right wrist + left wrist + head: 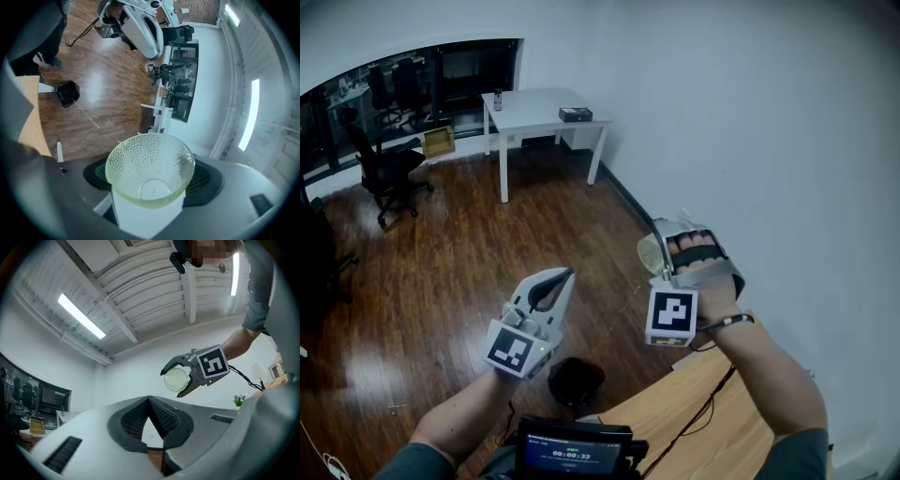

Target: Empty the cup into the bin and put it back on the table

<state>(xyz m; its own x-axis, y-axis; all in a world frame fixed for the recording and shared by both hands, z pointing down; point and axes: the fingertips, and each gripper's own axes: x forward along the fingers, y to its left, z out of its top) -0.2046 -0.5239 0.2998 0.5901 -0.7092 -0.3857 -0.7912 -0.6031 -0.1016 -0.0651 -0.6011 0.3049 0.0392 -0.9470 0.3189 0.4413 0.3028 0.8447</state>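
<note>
Closest in, bottom edge of head view: black screen unit [572, 452], display lit, tucked betw. both forearms. Just beyond it on dark wood floor [441, 272]: small black bin [577, 382], right beside edge of light wooden table [675, 422] at lower right.

R side: right gripper [673, 246] raised in front of white wall [769, 141]. Marker cube [671, 316] facing head cam, thin black cable [703, 412] trailing down over wooden table. Clamped on cup [650, 253], pale green, see-through, dimpled. Up in air, off the table, above bin and to its right in frame.

Right gripper view: jaws spread wide w/ cup [150, 166] wedged betw. dark pads [97, 173], mouth turned to cam, round base visible through it. Bin [67, 93] far below on floor, next to table edge [29, 117].

L side: left gripper [565, 276] held a bit lower in frame, well apart from cup, tips angled upward.

Left gripper view: jaws pressed together at tips, ribbed pads [131, 423] meeting pad to pad. Same view looking up at right gripper [176, 376] w/ cup [176, 379] in its grip, strip light [79, 315] on ceiling overhead.

Far bkgd, head view: white table [534, 111] w/ black box [575, 114] on top, office chair [389, 169] to its left, dark windows [394, 84] behind.
</note>
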